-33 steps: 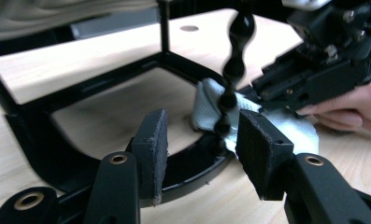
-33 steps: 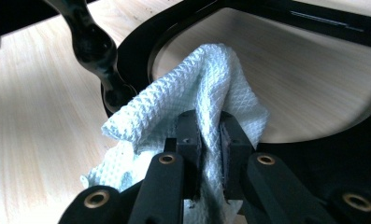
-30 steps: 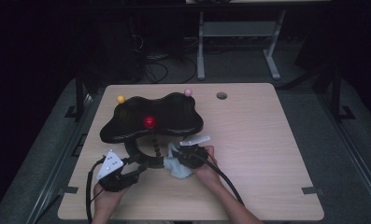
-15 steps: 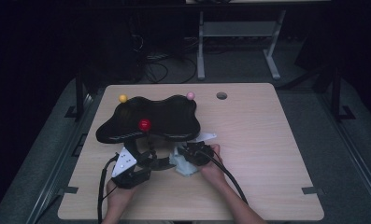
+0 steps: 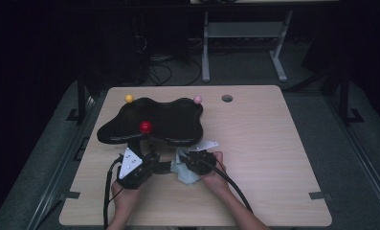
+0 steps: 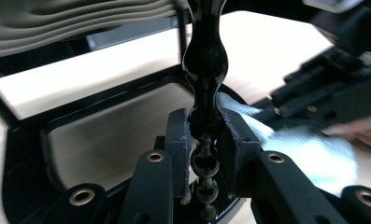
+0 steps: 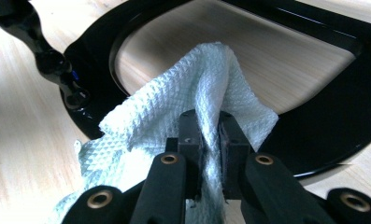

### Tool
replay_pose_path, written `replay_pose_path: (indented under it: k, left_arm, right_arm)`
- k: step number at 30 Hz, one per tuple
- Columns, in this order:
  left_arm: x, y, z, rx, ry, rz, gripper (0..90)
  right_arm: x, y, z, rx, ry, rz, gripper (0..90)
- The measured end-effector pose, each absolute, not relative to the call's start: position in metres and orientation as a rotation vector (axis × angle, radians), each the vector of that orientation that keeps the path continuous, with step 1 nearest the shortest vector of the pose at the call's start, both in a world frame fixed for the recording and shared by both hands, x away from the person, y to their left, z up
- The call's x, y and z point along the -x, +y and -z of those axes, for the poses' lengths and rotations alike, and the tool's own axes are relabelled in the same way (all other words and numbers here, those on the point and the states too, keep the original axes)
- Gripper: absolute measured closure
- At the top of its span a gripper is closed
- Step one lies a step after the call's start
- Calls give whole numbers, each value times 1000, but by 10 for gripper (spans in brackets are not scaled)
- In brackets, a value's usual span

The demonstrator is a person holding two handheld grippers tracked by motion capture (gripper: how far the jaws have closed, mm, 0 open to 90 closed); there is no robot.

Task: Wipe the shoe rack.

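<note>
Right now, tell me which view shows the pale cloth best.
The right gripper view: the pale cloth is close and sharp, pinched in the right gripper, draped over the black stand base. The left gripper view shows a blurred part of it; the high view shows a small patch.

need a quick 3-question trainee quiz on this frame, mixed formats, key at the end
1. True or false: the left gripper is closed on the black turned post of the stand.
2. What does the right gripper hold? A) a sponge B) a pale waffle-weave cloth C) a red ball
3. Fill in: in the high view, the ball lying on the stand's black top tray is ____.

Key
1. True: its pads press on the post from both sides, having just closed.
2. B: the cloth is pinched between its jaws, draped over the stand's black base ring.
3. Red: the red ball.
</note>
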State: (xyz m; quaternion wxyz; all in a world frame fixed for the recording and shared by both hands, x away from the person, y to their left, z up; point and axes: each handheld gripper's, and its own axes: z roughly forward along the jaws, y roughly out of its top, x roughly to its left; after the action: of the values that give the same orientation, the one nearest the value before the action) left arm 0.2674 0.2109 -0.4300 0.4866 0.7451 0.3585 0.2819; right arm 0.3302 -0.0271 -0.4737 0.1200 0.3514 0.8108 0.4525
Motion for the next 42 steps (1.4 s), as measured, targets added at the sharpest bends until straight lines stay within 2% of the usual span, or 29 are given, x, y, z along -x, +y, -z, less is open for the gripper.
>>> replay_pose_path:
  k: [8, 14, 19, 25, 30, 36, 42]
  left_arm:
    - [-274, 206, 432, -1801, 848, -670, 749]
    - [-274, 207, 433, -1804, 834, -640, 748]
    - [-273, 209, 433, -1805, 837, -620, 747]
    - [-272, 208, 433, -1807, 831, -617, 756]
    - [-272, 198, 433, -1822, 800, -604, 757]
    - [-271, 191, 433, -1827, 784, -587, 757]
    - [-273, 190, 433, -1832, 781, -581, 757]
  right_arm:
    - [-337, -35, 472, -1054, 2333, -1271, 817]
    - [-329, -31, 471, -1014, 2357, -1282, 816]
    - [-341, -47, 473, -1108, 2322, -1306, 814]
    - [-324, -33, 471, -1026, 2355, -1312, 812]
    - [-335, -48, 473, -1081, 2324, -1290, 810]
    - [-323, -45, 469, -1022, 2352, -1301, 806]
    - [-332, -62, 472, -1091, 2316, -1277, 807]
